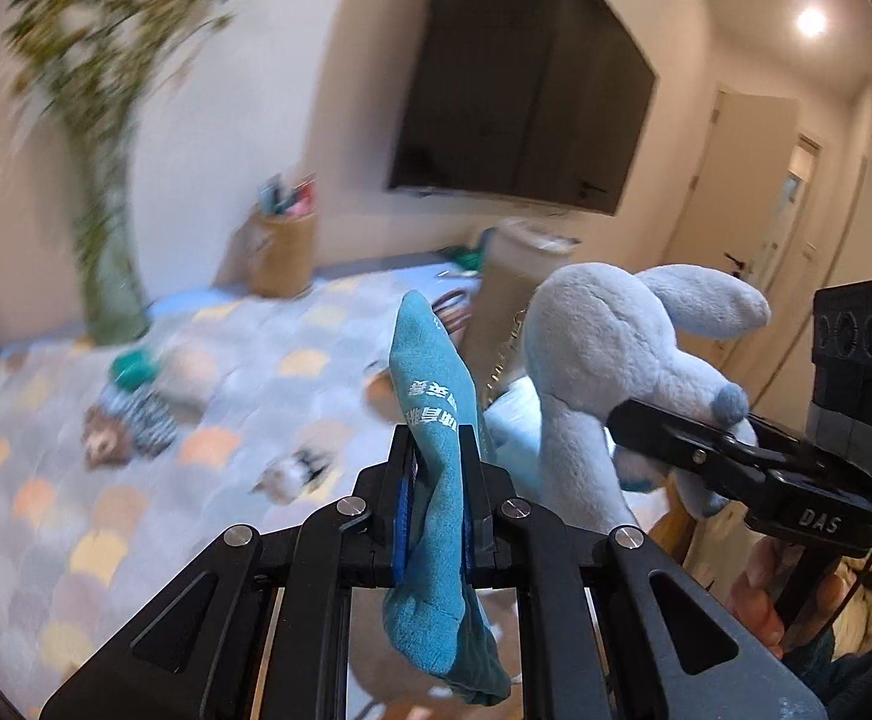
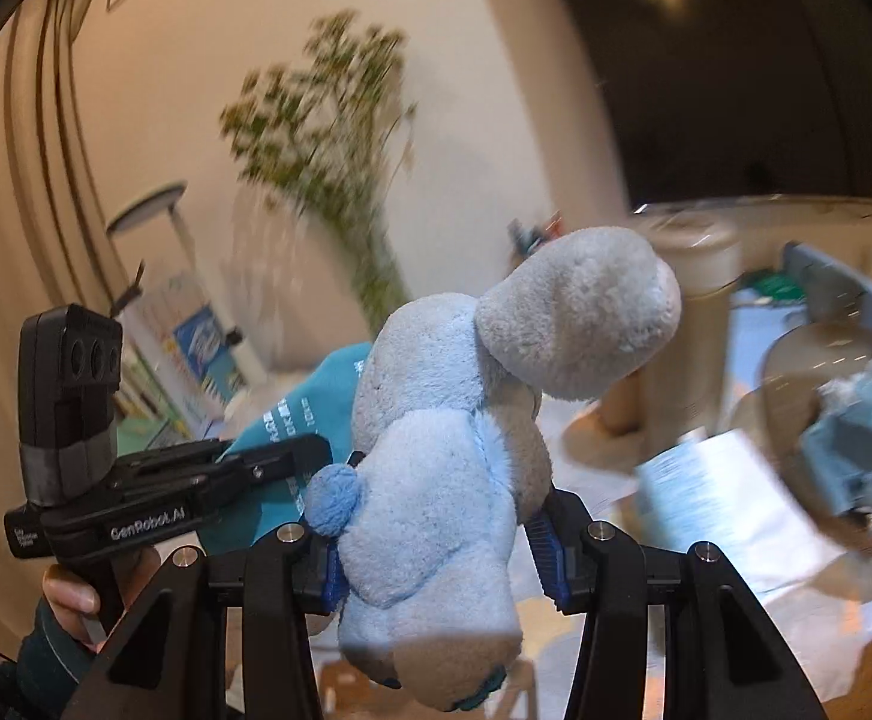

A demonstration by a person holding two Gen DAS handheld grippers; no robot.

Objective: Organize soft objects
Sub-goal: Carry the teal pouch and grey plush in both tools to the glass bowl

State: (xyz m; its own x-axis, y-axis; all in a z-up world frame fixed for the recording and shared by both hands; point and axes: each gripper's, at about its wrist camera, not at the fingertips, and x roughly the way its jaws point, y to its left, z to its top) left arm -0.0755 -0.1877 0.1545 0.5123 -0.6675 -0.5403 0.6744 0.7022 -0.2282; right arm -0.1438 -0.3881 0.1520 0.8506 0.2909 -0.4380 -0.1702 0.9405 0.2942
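1. While the left gripper (image 1: 436,480) is clamped on one teal sock (image 1: 436,468) held above the patterned bedspread (image 1: 46,480), its loose toe could snag.
2. The right gripper (image 2: 436,540) pinches one pale-blue plush toy (image 2: 436,480); that soft body may slip.
3. Count: one sock, one plush, both aloft, side by side.

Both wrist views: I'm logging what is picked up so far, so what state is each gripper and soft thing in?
Left gripper: shut on the teal sock.
Teal sock: clamped mid-length, both ends hanging free.
Right gripper: shut on the blue plush toy.
Blue plush toy: squeezed between the pads, lifted.
Striped soft toy: lying on the patterned mat, blurred.
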